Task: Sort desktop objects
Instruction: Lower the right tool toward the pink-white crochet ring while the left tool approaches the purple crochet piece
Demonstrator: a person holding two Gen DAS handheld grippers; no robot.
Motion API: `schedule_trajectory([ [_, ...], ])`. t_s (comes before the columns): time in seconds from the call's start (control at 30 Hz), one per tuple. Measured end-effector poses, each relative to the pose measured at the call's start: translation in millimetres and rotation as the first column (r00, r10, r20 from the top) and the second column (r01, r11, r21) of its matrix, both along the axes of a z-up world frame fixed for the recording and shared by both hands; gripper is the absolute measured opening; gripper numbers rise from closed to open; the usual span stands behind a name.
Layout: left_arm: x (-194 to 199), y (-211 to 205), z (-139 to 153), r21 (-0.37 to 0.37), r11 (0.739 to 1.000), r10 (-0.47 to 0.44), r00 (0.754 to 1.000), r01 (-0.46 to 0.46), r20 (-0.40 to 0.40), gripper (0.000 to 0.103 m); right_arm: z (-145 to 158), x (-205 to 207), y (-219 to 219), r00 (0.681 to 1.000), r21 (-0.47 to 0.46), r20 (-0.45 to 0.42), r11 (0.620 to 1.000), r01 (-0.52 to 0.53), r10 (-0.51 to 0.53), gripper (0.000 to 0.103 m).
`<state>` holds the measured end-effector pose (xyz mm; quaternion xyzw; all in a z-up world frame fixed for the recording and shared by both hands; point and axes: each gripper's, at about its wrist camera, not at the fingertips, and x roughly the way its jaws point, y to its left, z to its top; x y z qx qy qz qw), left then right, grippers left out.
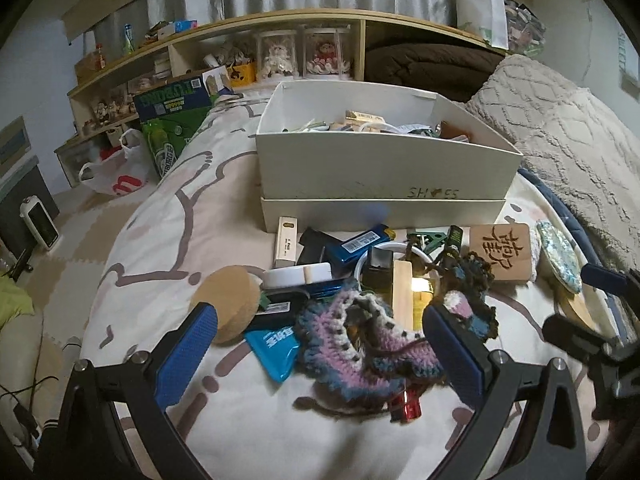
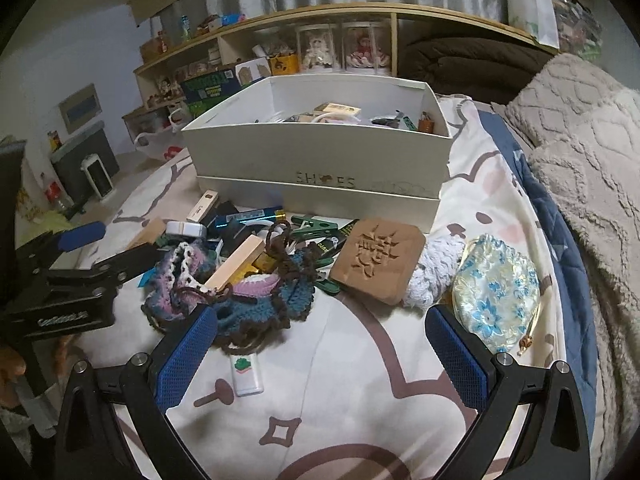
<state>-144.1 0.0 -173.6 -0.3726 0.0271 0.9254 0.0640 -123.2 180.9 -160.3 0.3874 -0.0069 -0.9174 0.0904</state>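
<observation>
A white shoe box (image 1: 384, 168) holding several small items stands on the bed, also in the right wrist view (image 2: 320, 152). A pile of clutter lies in front of it: a purple and blue crocheted piece (image 1: 360, 344) (image 2: 188, 280), a carved wooden coaster (image 1: 502, 252) (image 2: 378, 264), a floral pouch (image 2: 496, 292), a blue lighter (image 1: 362, 242), a wooden block (image 2: 236, 262). My left gripper (image 1: 320, 344) is open, its fingers either side of the crocheted piece. My right gripper (image 2: 320, 348) is open and empty over bare sheet, and shows at the right edge of the left wrist view (image 1: 600, 320).
A small white lighter with a green print (image 2: 246, 374) lies near my right gripper. A round tan pad (image 1: 230, 300) and a blue packet (image 1: 276, 350) lie at the pile's left. A grey blanket (image 2: 580, 160) is to the right. Shelves (image 1: 224, 52) stand behind the bed.
</observation>
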Motion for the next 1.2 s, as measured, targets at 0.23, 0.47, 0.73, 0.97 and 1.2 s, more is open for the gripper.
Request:
schedule_trajectory([
  [0.23, -10.6, 5.9, -24.5, -0.053, 0.998, -0.009, 0.999, 0.012, 0.051, 0.103, -19.9, -11.0, 6.6, 0.996, -0.063, 0.089, 0.998, 0.021, -0.015, 0.103],
  [0.47, -13.3, 7.9, -45.4, -0.08, 0.996, -0.035, 0.993, 0.044, 0.109, 0.103, -36.6, -18.0, 9.1, 0.986, -0.045, 0.162, 0.998, 0.036, -0.029, 0.103],
  [0.73, -4.7, 11.1, -65.3, -0.014, 0.994, -0.104, 0.96, 0.112, 0.26, 0.103, -44.1, -19.6, 14.4, 0.978, -0.033, 0.203, 0.998, 0.057, -0.049, 0.103],
  [0.97, 21.7, 32.4, -68.6, -0.108, 0.975, -0.16, 0.953, 0.193, 0.258, 0.103, -46.5, -22.2, 18.2, 0.974, -0.038, 0.215, 0.997, 0.074, -0.064, 0.103],
  [1.2, 30.5, 9.8, -45.1, 0.013, 0.991, -0.132, 0.969, 0.132, 0.207, 0.103, -33.3, -32.9, 11.1, 0.987, -0.013, 0.154, 0.999, 0.042, -0.039, 0.103],
])
